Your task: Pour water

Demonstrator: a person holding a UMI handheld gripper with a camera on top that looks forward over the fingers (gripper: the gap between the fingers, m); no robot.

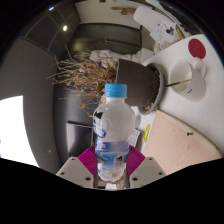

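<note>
Presently, fingers clamp a clear plastic water bottle with blue cap, upright before a dark plant pot.

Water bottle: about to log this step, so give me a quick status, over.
Fingers shut on the water bottle, upright, blue cap on. Plant pot just beyond it, tilted in view. Nothing between bottle and pot.

Pale gripper fingers with magenta inner pads
</note>
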